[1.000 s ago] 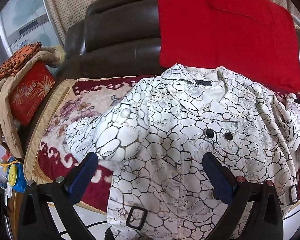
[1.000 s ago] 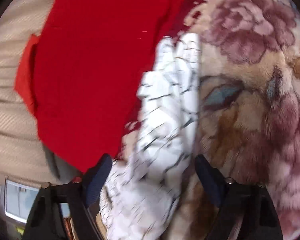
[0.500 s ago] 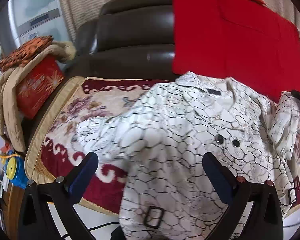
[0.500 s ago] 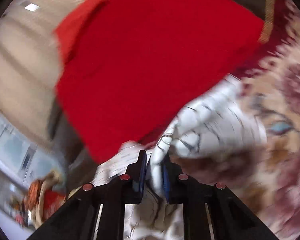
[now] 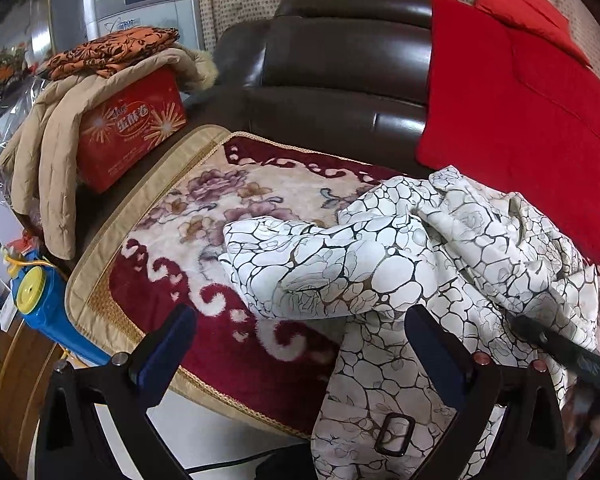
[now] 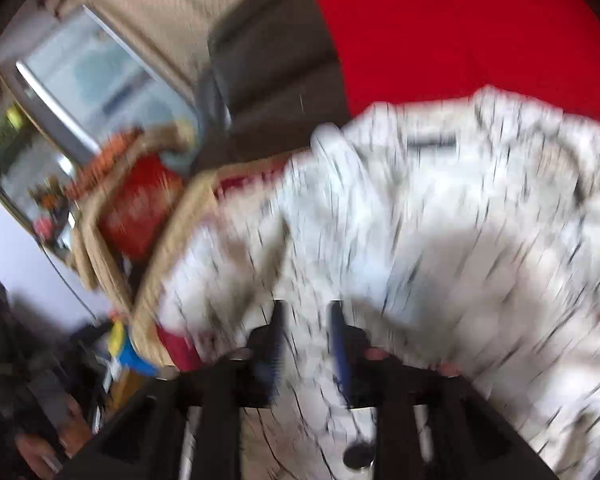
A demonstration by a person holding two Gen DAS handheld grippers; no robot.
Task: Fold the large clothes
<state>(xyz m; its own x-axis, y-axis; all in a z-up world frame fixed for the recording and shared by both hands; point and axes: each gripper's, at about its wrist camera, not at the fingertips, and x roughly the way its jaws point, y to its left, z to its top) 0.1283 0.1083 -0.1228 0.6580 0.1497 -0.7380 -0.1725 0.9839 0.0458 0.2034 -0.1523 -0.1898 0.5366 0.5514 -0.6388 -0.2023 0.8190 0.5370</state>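
White crackle-print coat (image 5: 399,272) spread on floral blanket (image 5: 220,200) over dark leather sofa (image 5: 339,60), hem w/ buckle hanging off front edge toward camera, collar end up near red quilt (image 5: 519,120) on the backrest. Laid flat that way prob. so sleeves can be brought in over the body. One white flap lying bunched across the front, reaching out to the left over the blanket. Left gripper (image 5: 300,344) gaping wide, nothing betw. the pads, hanging above blanket's front border & coat's lower left edge; looks parked ready for the near side, not gripping anything. Right gripper (image 6: 305,340) over the coat's middle in a v. blurred view: jaws only part-way apart and just been opening, white cloth showing in the gap. Can't tell through the smear whether pads pinch it or have let go; prob. dropping the sleeve onto the body. Coat (image 6: 439,220) fills most of that view, dark neck label toward the top. Red box (image 5: 132,128) under a beige padded jacket (image 5: 52,152) off on the armrest side, well apart from the work. Fold judged early: body not yet doubled, hem not yet lifted.
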